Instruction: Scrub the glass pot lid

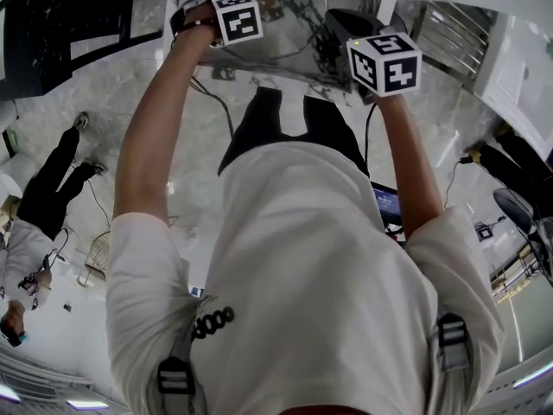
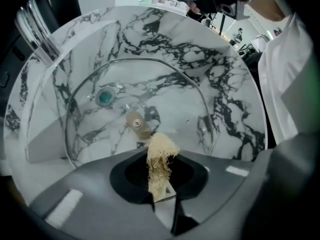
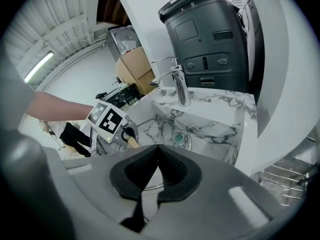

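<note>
Head view: holding both arms out over the marble sink (image 1: 289, 63), with the left gripper (image 1: 236, 17) farther forward and the right gripper (image 1: 384, 61) off to the right and closer to the body. Showing only their marker cubes here, patterned in black and white squares, no letters. Carrying dark print on the side of the white shirt (image 1: 285, 258), too curled to read.

Left gripper view: clenching a tan loofah scrubber (image 2: 161, 151) between jaws closed tight on it, the frayed end poking out ahead. Looking onto the glass pot lid (image 2: 190, 109) lying in the basin, straight ahead of and below the jaws, with its knob (image 2: 136, 122) just beyond the loofah tip and slightly left, touching or not being unclear. Showing the teal drain (image 2: 105, 97) through the glass farther left, and the chrome faucet (image 2: 37, 31) at upper left. Being round, offering no long axis; judging the coming stroke as a short push forward and down onto the glass beside the knob.

Right gripper view: pressing the jaws together on nothing, hanging back at the sink's near edge, well apart from the lid. Judging the left hand the nearer one by far. Facing a dark grey appliance (image 3: 205, 34) with small button symbols, none legible, and a plain cardboard box (image 3: 137, 66) behind, no brand readable anywhere
</note>
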Demonstrator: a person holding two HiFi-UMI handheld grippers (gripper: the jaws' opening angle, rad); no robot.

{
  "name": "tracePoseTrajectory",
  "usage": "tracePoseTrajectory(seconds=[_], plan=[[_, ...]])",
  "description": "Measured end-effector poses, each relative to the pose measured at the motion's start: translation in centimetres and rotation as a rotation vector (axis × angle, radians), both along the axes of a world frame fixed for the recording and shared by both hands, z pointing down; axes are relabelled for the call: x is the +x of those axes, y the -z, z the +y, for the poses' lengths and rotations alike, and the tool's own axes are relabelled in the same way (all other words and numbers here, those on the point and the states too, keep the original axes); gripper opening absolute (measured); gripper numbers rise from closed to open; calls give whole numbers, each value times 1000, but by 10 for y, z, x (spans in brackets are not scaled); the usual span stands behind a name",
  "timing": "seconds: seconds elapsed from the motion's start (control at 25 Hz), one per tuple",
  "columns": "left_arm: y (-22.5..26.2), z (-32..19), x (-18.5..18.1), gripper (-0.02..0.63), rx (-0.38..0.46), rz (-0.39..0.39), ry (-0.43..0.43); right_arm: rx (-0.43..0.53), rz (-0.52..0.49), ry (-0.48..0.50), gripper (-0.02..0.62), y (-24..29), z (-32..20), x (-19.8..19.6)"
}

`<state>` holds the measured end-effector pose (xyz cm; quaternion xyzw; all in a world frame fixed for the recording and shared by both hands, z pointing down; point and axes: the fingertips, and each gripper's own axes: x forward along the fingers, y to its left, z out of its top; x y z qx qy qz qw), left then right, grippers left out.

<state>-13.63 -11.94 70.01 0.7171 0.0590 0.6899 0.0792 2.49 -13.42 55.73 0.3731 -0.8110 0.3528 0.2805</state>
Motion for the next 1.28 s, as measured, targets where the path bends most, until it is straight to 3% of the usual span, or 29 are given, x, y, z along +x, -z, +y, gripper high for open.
tracePoseTrajectory(seconds=[0.52, 0.68, 0.84, 1.08, 1.28], plan=[[-5, -113, 6, 51, 409, -39, 140, -3, 3, -59, 3, 1, -1, 25], [-5, -127, 19, 49, 471, -23, 141, 6, 10, -53, 3, 4, -2, 28], [3, -129, 42, 51, 523, 39, 132, 10, 8, -44, 3, 5, -4, 28], [13, -98, 80, 49, 528, 123, 62, 22, 5, -36, 3, 11, -2, 20], [7, -40, 98, 49, 390, 182, 54, 30, 2, -37, 3, 15, 6, 17]])
